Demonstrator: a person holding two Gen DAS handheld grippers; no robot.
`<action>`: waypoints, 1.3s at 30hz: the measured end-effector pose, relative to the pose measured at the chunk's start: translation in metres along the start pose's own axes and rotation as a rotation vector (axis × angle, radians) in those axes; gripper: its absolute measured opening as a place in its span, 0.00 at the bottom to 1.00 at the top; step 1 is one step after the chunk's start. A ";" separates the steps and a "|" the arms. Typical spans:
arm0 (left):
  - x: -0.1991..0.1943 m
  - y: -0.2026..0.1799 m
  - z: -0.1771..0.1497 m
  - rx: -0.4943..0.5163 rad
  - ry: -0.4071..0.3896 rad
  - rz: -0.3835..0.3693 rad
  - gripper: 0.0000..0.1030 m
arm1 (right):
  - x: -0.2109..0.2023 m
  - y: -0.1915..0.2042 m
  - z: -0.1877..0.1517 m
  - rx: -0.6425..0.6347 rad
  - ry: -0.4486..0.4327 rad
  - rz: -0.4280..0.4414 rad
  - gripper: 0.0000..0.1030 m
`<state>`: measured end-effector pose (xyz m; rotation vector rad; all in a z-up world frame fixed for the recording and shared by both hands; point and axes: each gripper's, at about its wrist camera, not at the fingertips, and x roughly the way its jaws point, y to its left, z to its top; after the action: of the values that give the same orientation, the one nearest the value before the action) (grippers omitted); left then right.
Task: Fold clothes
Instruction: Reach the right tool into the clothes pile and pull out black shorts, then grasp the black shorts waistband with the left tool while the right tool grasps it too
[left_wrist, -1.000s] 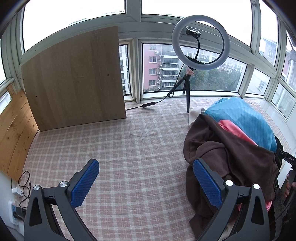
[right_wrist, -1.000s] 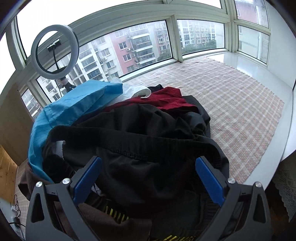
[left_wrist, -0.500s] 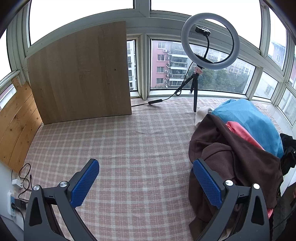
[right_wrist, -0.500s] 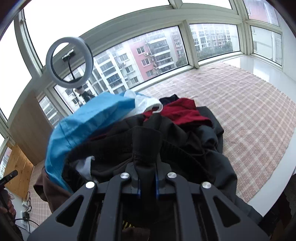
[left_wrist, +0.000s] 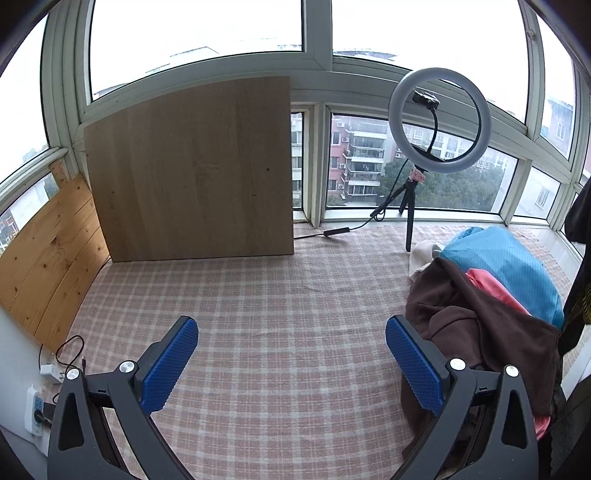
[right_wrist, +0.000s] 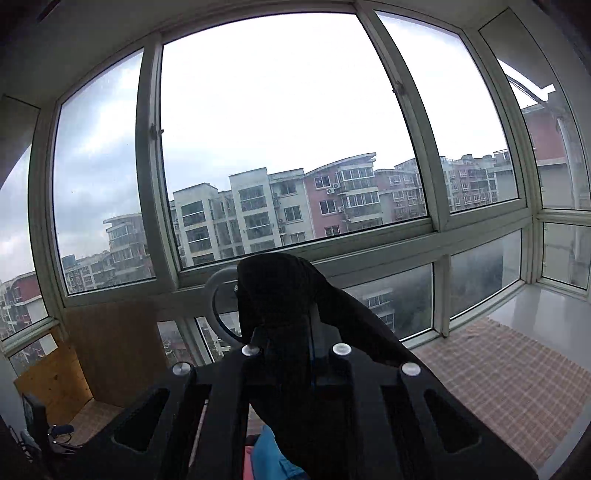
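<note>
**Black garment lifted from pile**

Left wrist view: a pink checked mat (left_wrist: 277, 314) is seen below bay windows, a mixed heap of clothes (left_wrist: 491, 306) at its right. The left gripper (left_wrist: 291, 363) is spread wide, empty.

Right wrist view: the right gripper (right_wrist: 291, 343) is clamped on a black knit garment (right_wrist: 280, 291), raised before the panes. Spreading it on bare mat is judged next.
</note>
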<state>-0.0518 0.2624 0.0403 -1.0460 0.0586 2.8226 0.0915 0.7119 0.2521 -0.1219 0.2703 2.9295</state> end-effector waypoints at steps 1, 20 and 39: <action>-0.004 0.012 0.000 -0.010 -0.007 0.007 0.99 | -0.003 0.021 0.009 -0.024 -0.019 0.029 0.08; -0.010 0.239 -0.024 -0.015 0.015 0.134 0.99 | 0.195 0.386 -0.206 -0.309 0.746 0.331 0.63; 0.182 0.198 -0.090 0.110 0.447 -0.109 0.99 | 0.161 0.277 -0.448 0.046 1.088 0.073 0.63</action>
<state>-0.1571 0.0791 -0.1480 -1.5752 0.1901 2.4073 -0.0934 0.3902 -0.1546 -1.7000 0.4774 2.5907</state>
